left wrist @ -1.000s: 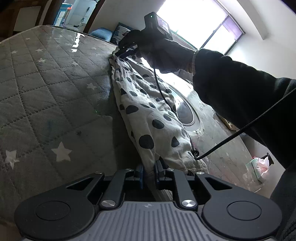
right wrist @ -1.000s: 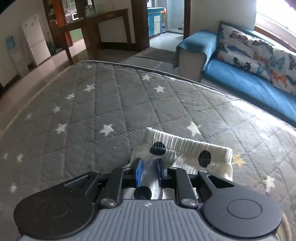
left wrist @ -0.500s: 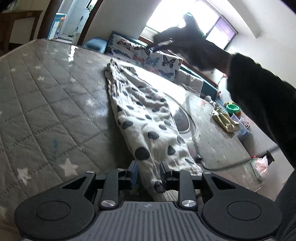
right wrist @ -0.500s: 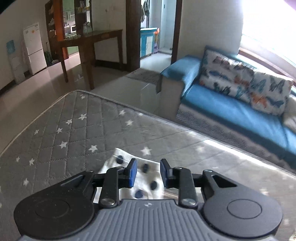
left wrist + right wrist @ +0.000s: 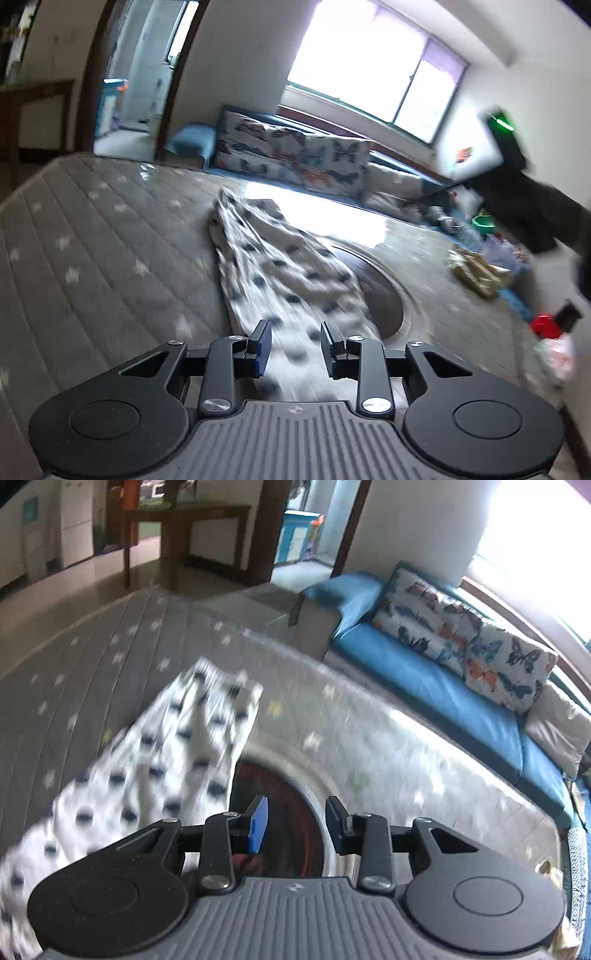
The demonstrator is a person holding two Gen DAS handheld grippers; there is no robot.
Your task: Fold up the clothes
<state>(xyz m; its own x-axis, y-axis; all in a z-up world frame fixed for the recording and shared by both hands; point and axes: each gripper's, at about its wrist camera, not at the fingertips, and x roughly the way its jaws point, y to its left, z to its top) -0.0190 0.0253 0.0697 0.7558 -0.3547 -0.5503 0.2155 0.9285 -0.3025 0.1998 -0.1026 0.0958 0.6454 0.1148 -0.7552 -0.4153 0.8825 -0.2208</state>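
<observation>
- Your left tool (image 5: 294,345) has its fingers apart, holding nothing; the white cotton garment with dark polka dots (image 5: 280,266) lies stretched on the grey star-quilted mattress (image 5: 92,258), running ahead from under it.
- Your right tool (image 5: 295,823) is likewise spread and empty, with the garment ahead to its left.
- Expect light, limp, wrinkle-prone cloth: pinch its hem corners, not the middle.
</observation>
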